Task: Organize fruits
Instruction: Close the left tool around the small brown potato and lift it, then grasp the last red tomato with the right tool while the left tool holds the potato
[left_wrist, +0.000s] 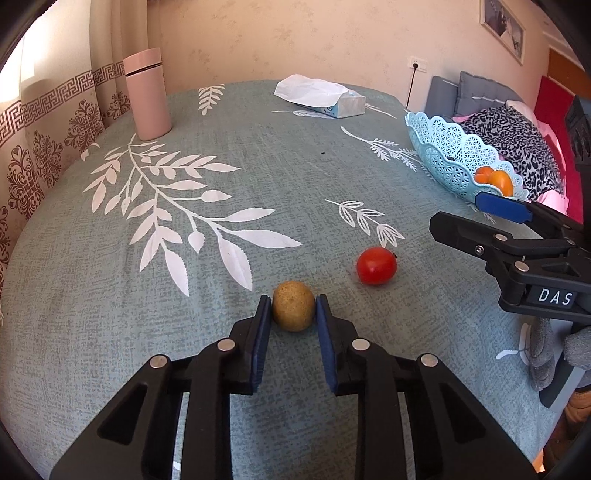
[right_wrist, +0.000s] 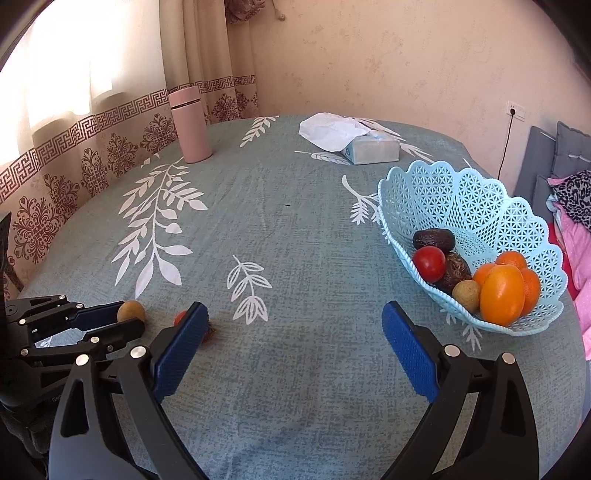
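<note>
My left gripper (left_wrist: 293, 306) is shut on a small tan round fruit (left_wrist: 293, 305) that rests on the tablecloth; it also shows in the right wrist view (right_wrist: 131, 311). A red tomato (left_wrist: 376, 266) lies on the cloth just right of it. My right gripper (right_wrist: 295, 321) is open and empty, hovering over the cloth left of the light blue basket (right_wrist: 461, 192). The basket holds orange fruits (right_wrist: 502, 295), a red tomato (right_wrist: 428, 264), dark fruits (right_wrist: 434, 239) and a tan fruit (right_wrist: 466, 291).
A pink flask (right_wrist: 190, 125) stands at the far left of the table. A tissue pack (right_wrist: 354, 142) lies at the far middle. A curtain hangs at the left. A chair with clothes (left_wrist: 517, 136) sits beyond the table's right edge.
</note>
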